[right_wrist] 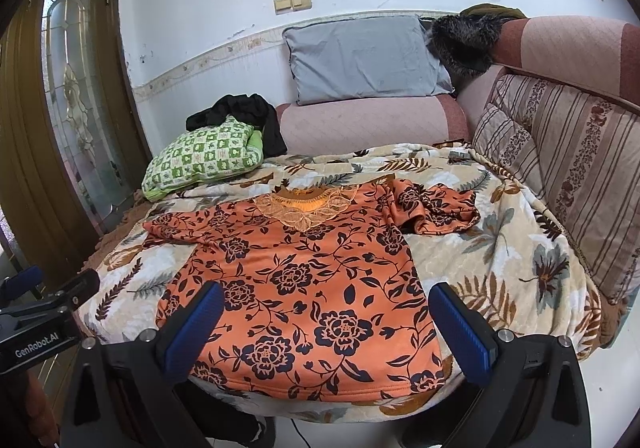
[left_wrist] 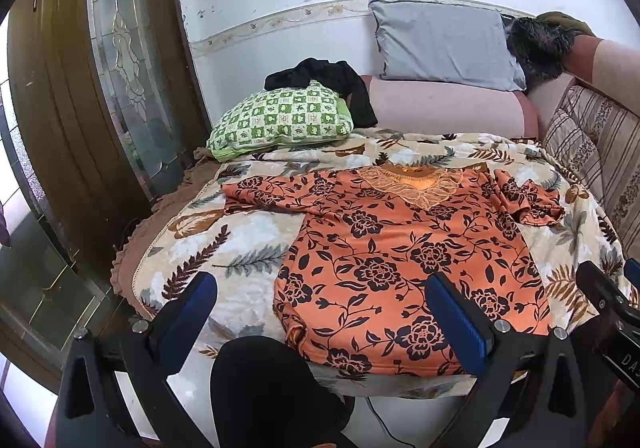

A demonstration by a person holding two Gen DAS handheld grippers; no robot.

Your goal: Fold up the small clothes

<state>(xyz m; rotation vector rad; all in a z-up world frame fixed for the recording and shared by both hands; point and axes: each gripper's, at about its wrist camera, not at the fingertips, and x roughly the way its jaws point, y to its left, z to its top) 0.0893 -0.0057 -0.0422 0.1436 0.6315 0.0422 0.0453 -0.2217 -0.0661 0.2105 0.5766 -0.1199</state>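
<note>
An orange top with a dark flower print (left_wrist: 404,264) (right_wrist: 300,288) lies spread face up on a leaf-patterned blanket (left_wrist: 224,244) (right_wrist: 500,260), lace neckline at the far side. Its left sleeve stretches out flat; its right sleeve (left_wrist: 528,200) (right_wrist: 436,212) is bunched up. My left gripper (left_wrist: 320,312) hovers open over the hem's near left corner, holding nothing. My right gripper (right_wrist: 326,324) hovers open over the hem's near right part, also holding nothing. The right gripper's body shows at the left wrist view's right edge (left_wrist: 612,304).
A green checked pillow (left_wrist: 280,120) (right_wrist: 204,160) with a black garment (left_wrist: 324,84) (right_wrist: 244,116) on it sits at the far left. A grey cushion (left_wrist: 444,44) (right_wrist: 360,56) and striped cushions (right_wrist: 560,160) line the sofa. A wooden glass door (left_wrist: 112,88) stands left. A dark-clad knee (left_wrist: 260,380) is below.
</note>
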